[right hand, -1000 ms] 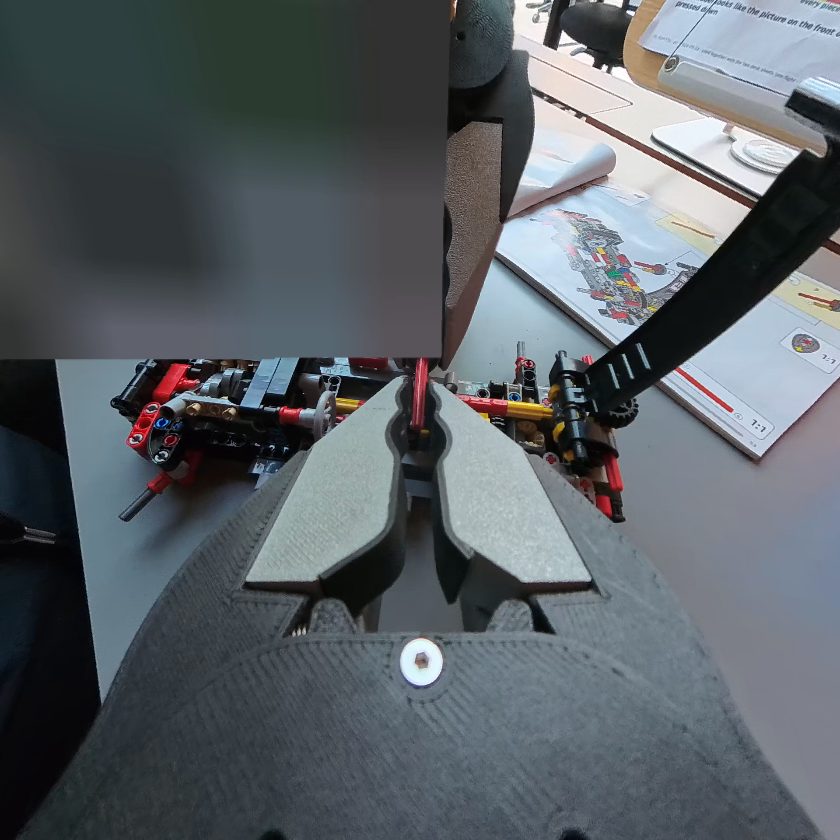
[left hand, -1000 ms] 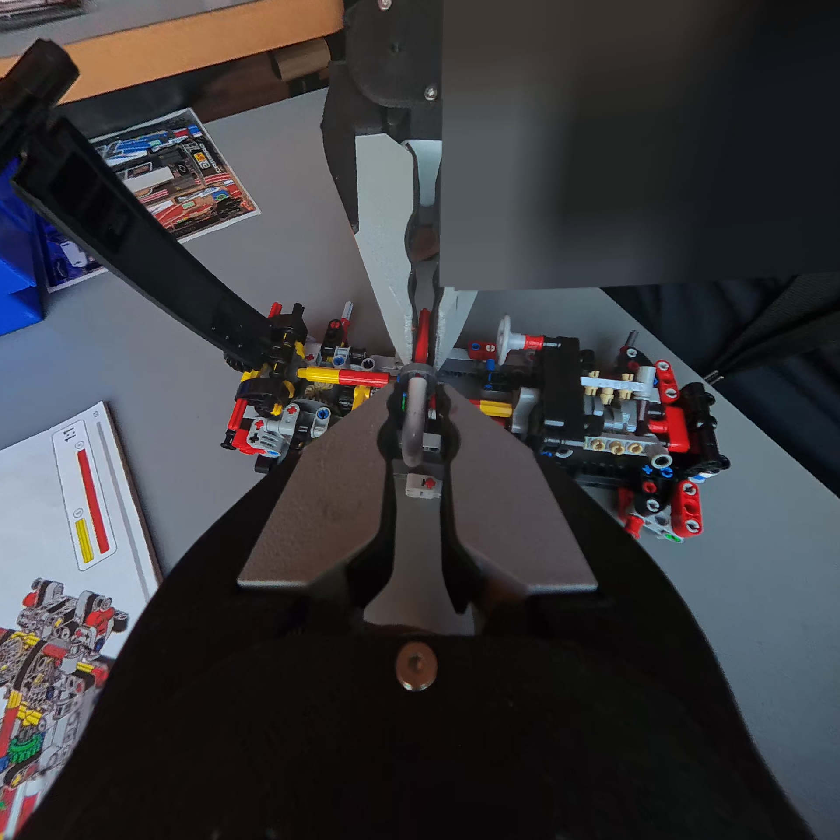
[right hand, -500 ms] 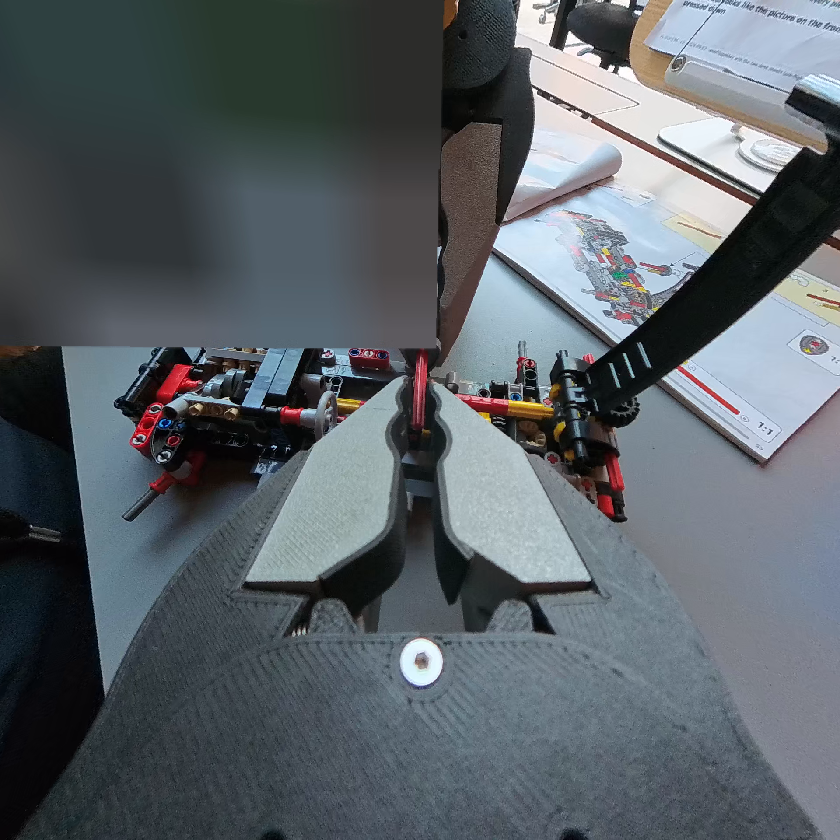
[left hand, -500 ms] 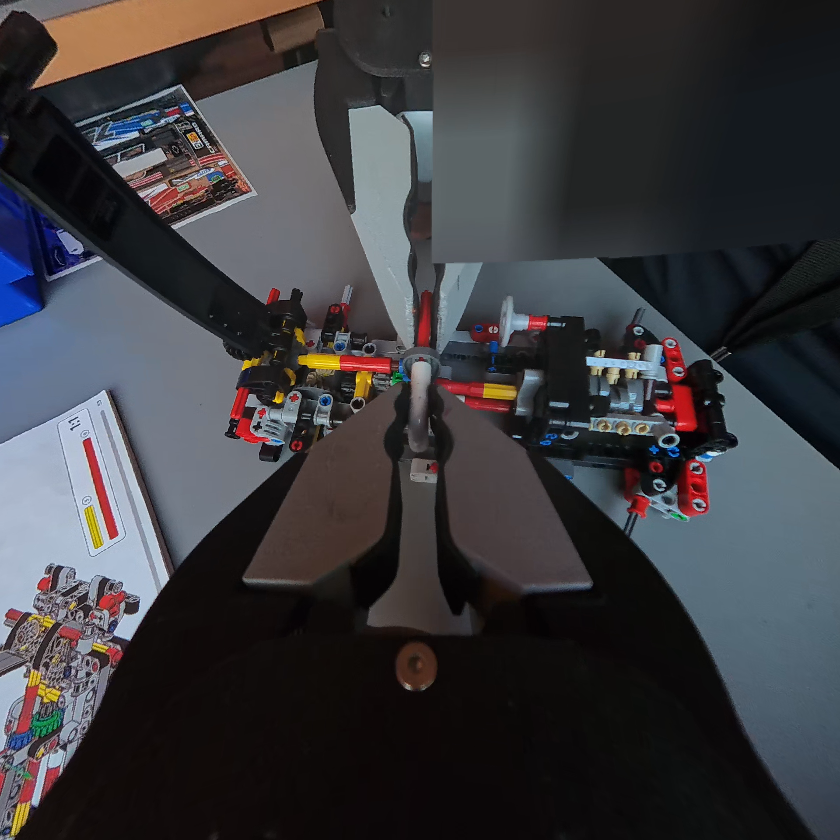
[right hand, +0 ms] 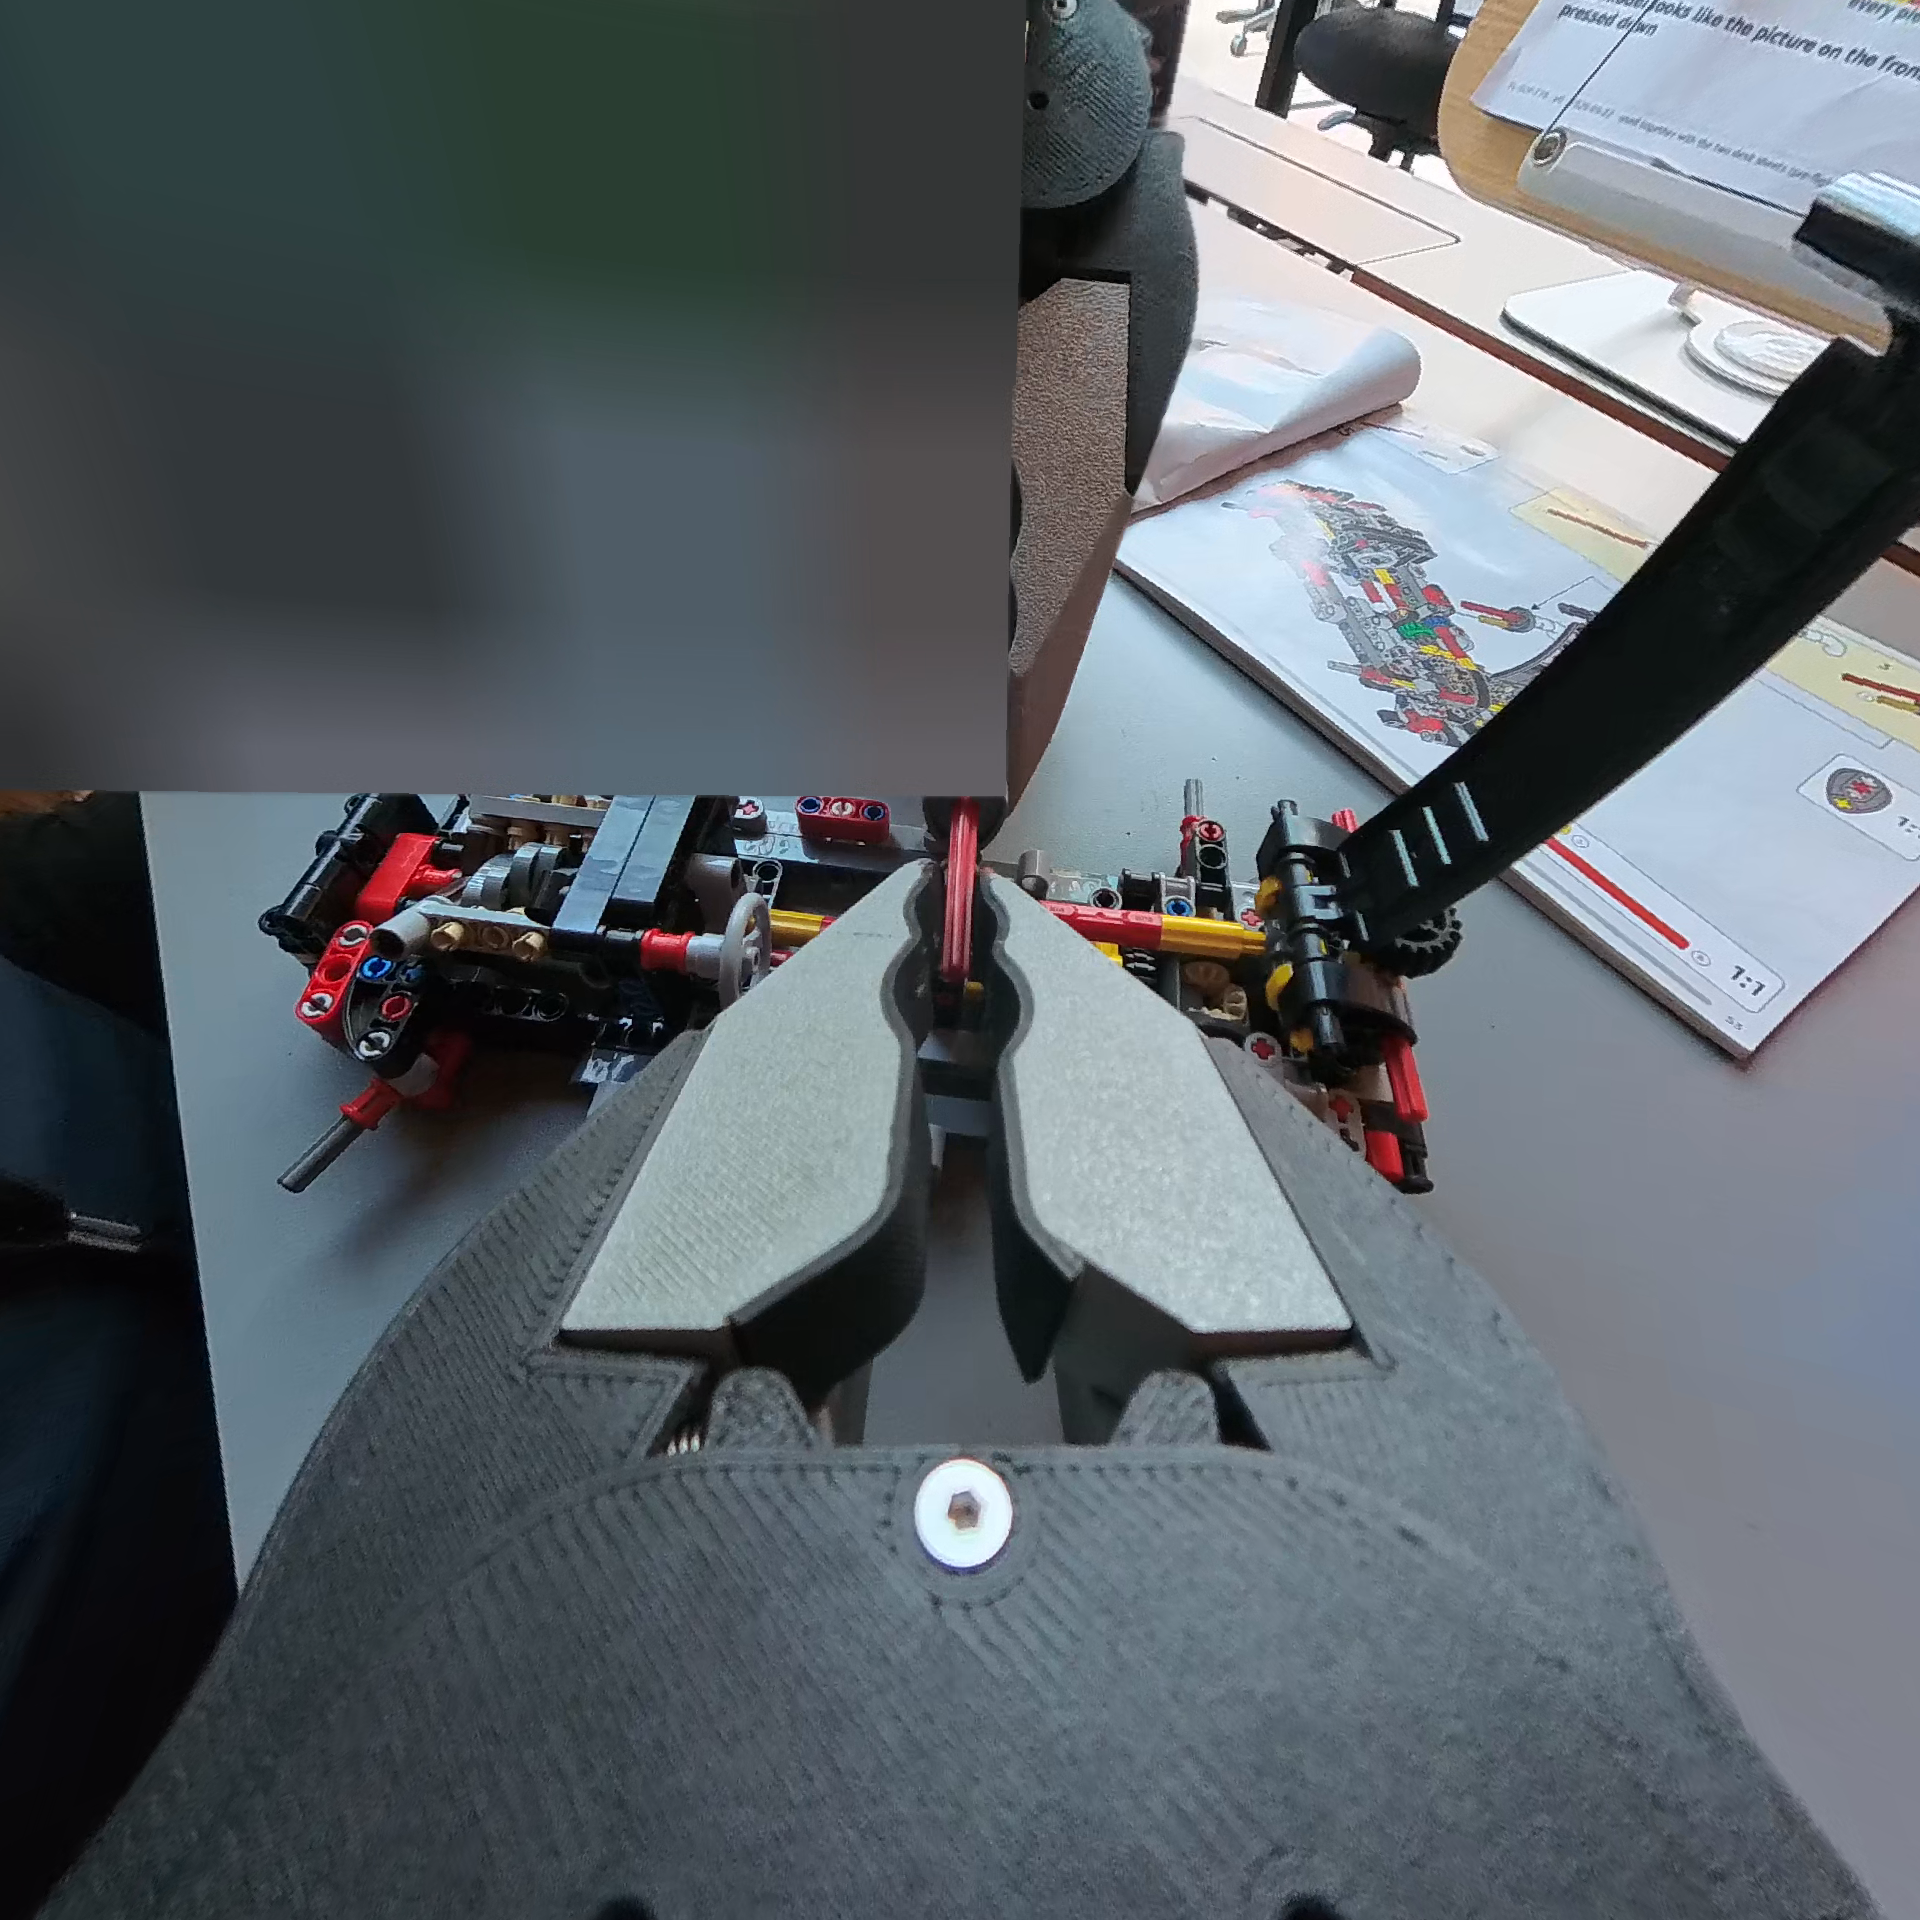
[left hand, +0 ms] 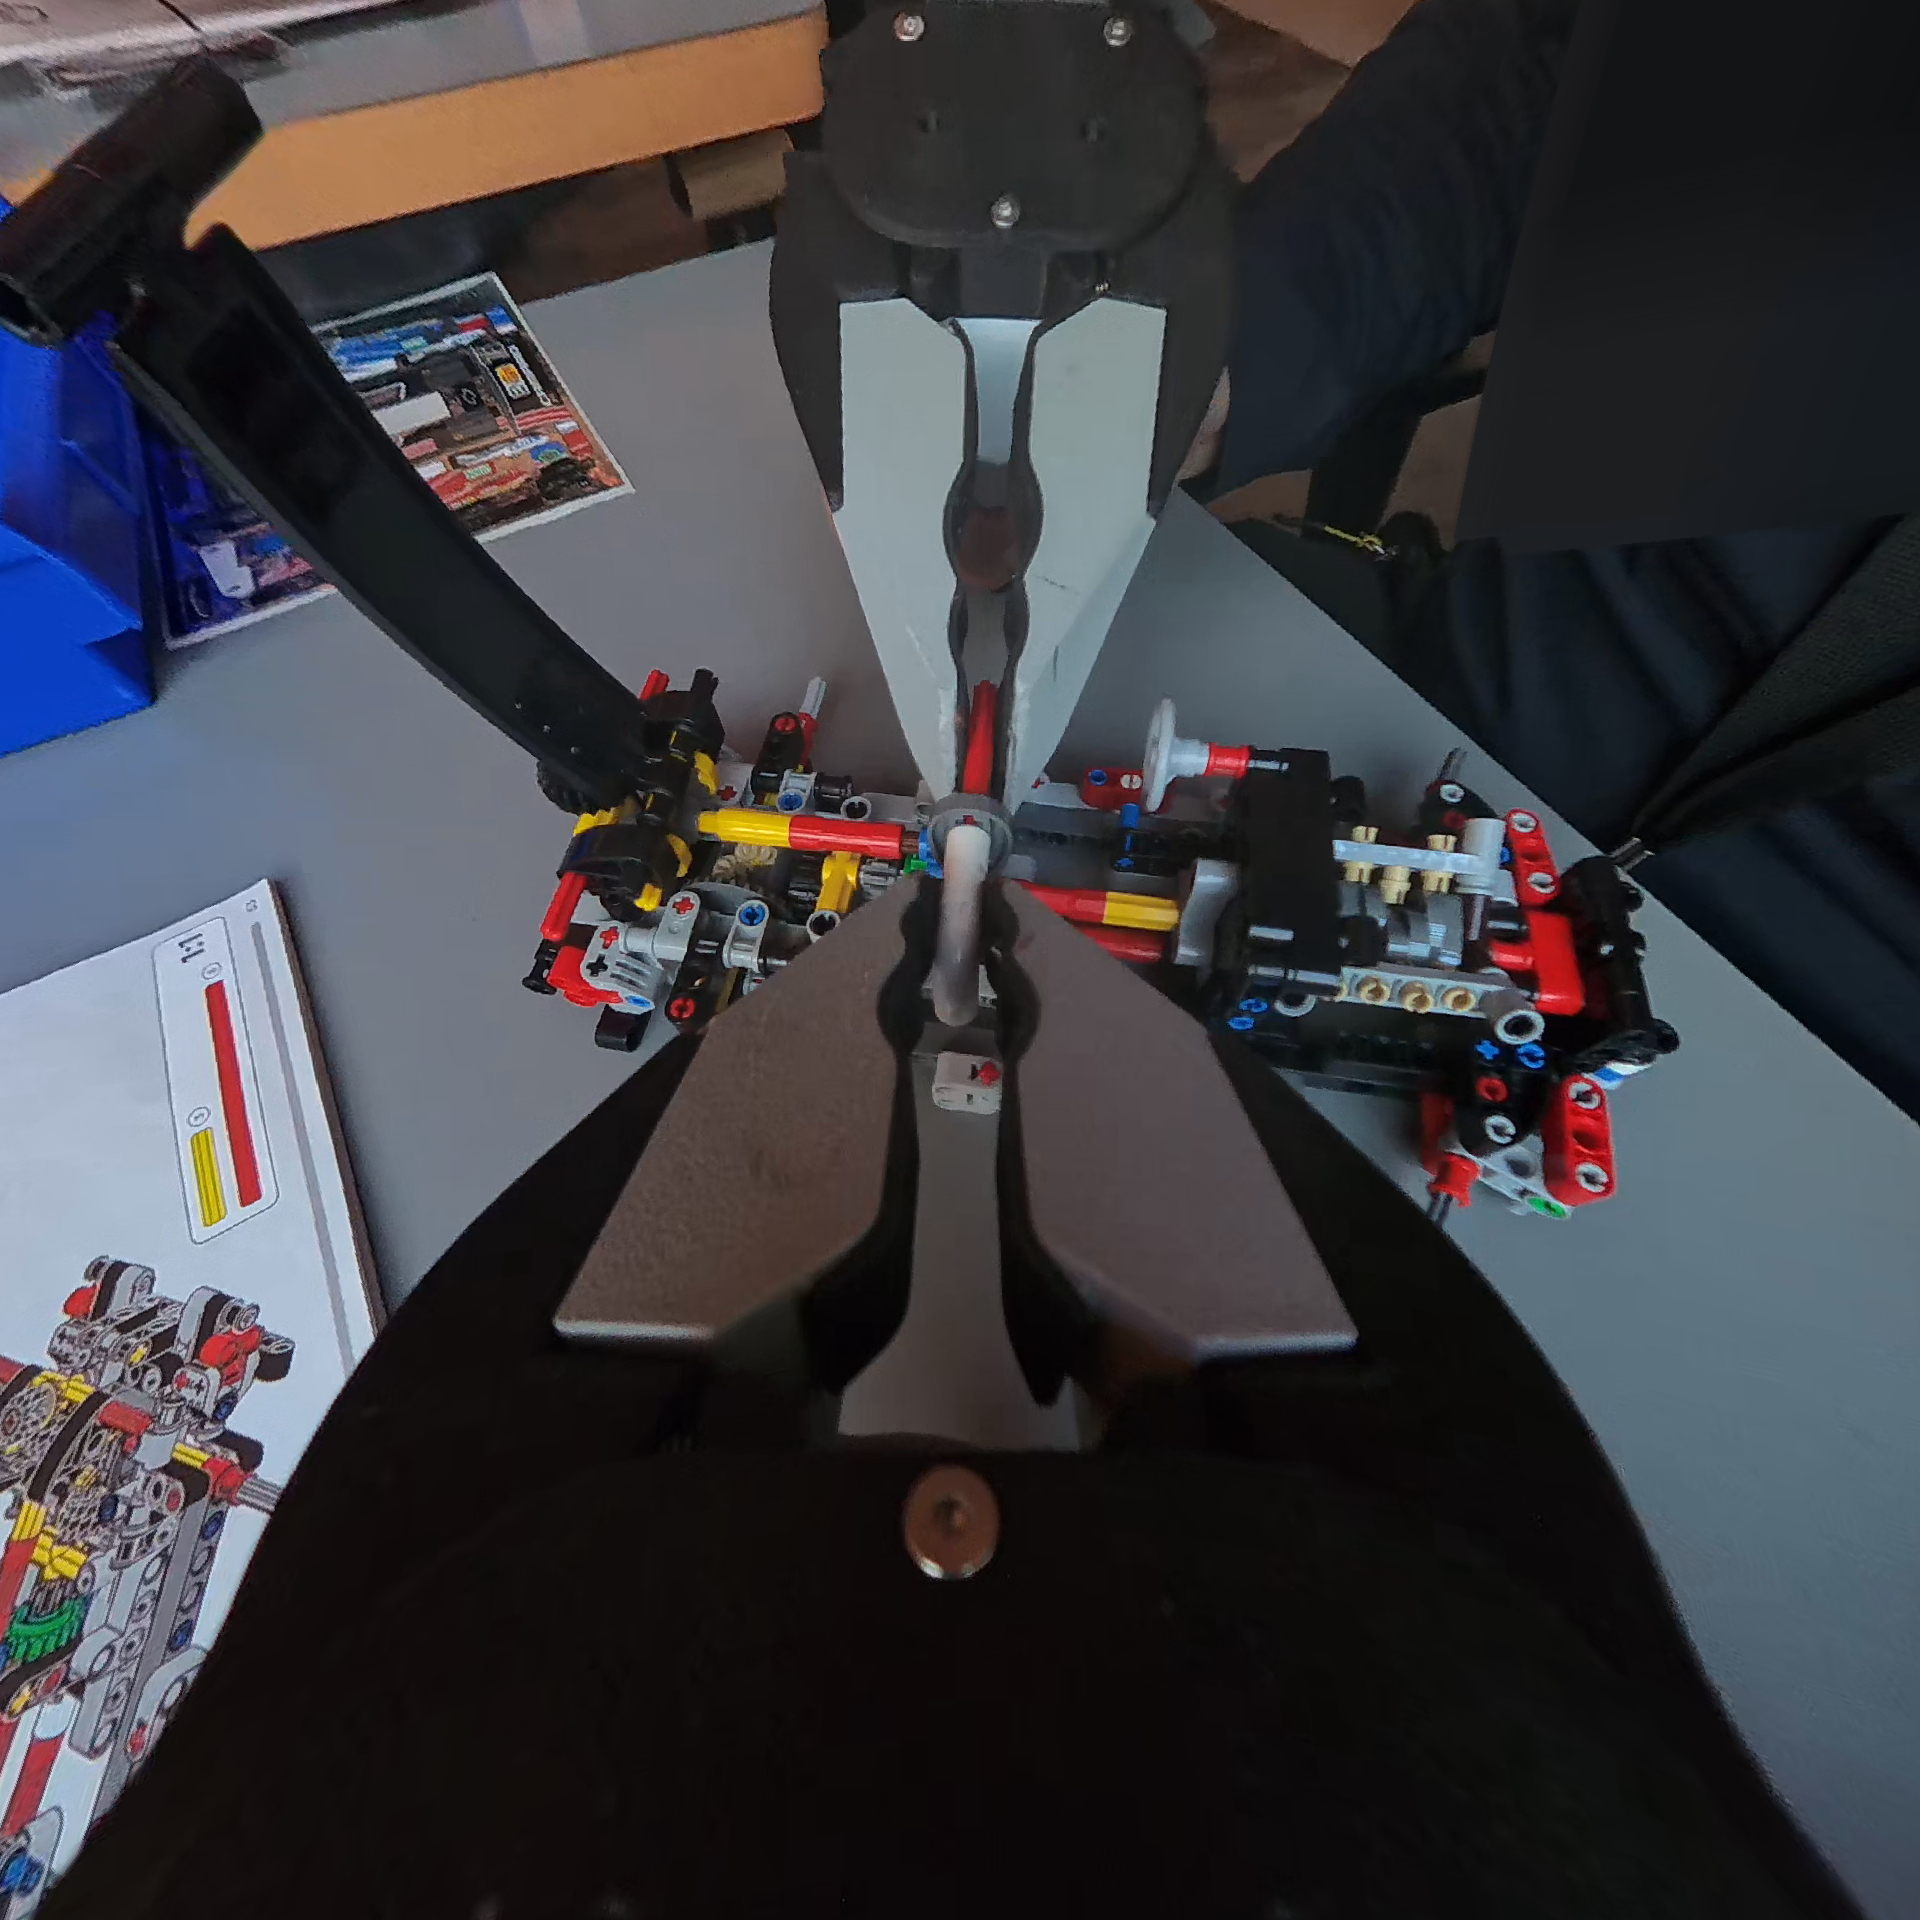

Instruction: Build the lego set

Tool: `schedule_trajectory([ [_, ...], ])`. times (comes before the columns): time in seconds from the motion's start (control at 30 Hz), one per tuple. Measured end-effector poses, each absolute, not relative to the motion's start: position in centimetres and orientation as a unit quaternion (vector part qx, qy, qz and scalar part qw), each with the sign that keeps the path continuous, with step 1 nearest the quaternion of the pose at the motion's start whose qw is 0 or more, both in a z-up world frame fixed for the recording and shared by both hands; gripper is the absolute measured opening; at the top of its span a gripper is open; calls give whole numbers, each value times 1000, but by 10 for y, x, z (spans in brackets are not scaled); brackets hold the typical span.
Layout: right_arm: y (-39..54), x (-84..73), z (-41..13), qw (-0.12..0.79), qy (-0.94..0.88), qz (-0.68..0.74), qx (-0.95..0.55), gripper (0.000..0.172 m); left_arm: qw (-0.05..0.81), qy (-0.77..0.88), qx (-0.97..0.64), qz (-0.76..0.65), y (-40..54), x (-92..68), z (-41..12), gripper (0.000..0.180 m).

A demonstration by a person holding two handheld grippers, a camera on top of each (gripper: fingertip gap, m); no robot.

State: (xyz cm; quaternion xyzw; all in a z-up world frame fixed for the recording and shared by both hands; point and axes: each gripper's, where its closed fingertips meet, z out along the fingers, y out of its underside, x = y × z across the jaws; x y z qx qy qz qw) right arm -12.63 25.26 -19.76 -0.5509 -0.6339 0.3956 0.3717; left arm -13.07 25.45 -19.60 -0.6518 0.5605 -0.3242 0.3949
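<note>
From my left wrist, my left tongs point(left hand: 961, 914) clench a smooth, pale grey plastic peg point(left hand: 958, 935) with a round collar at its far end. Just beyond their tips lies the knobbly brick-built chassis point(left hand: 1351, 935) on the matt grey tabletop point(left hand: 1714, 1351).

From my right wrist, my right tongs point(right hand: 961, 914) pinch a thin red ridged axle point(right hand: 958, 914) over the same chassis; a glossy instruction booklet point(right hand: 1714, 831) lies to their right.
</note>
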Motion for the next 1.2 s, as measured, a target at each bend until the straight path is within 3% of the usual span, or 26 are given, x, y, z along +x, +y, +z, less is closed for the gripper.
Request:
schedule_trajectory([
  [0.4,252,-126,-197,369,-635,398,-550,3,419,553,-647,-316,254,-130,-196,5],
  [0.6,251,-126,-197,371,-636,397,-548,3,431,591,-634,-249,254,-131,-197,5],
  [1.2,253,-124,-196,357,-629,413,-554,1,422,566,-644,-296,254,-126,-195,4],
])
